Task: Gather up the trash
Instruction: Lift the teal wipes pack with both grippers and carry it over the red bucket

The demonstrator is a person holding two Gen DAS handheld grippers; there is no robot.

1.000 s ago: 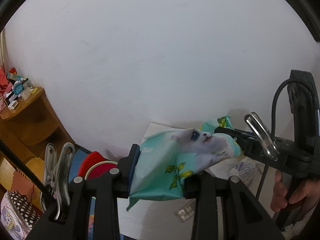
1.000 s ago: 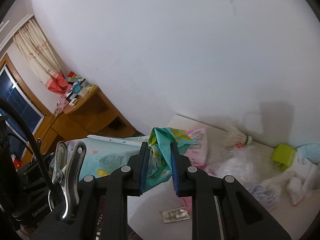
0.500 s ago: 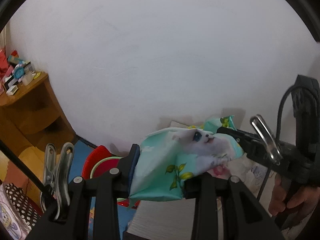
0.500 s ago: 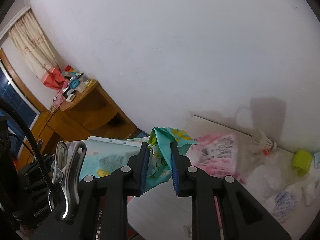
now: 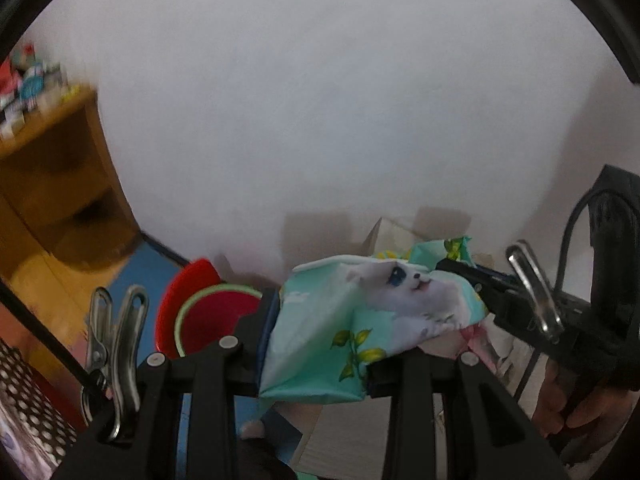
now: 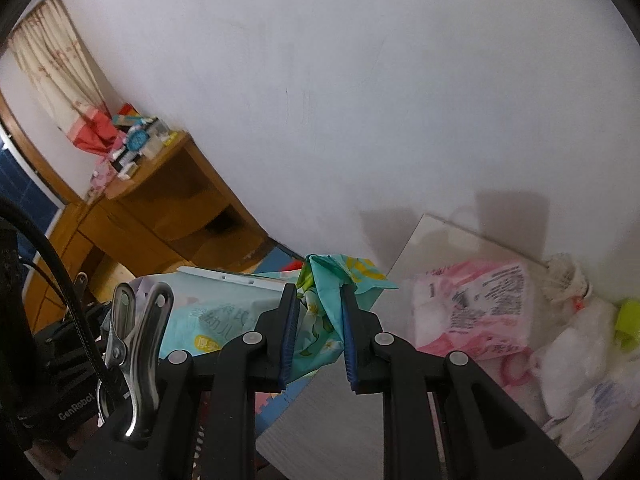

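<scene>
Blurring at left – shelf clutter (image 5: pixel 28 80) unreadable, wrapper (image 5: pixel 340 332) partly tool-covered.

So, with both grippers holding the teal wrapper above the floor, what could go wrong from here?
1. The right gripper pinches only a bunched corner of the teal wrapper; the thin plastic may slip out.
2. The left gripper holds the other end, so pulling the hands apart could tear it.
3. The red bin sits low, partly hidden behind the wrapper; a release may miss it.
</scene>
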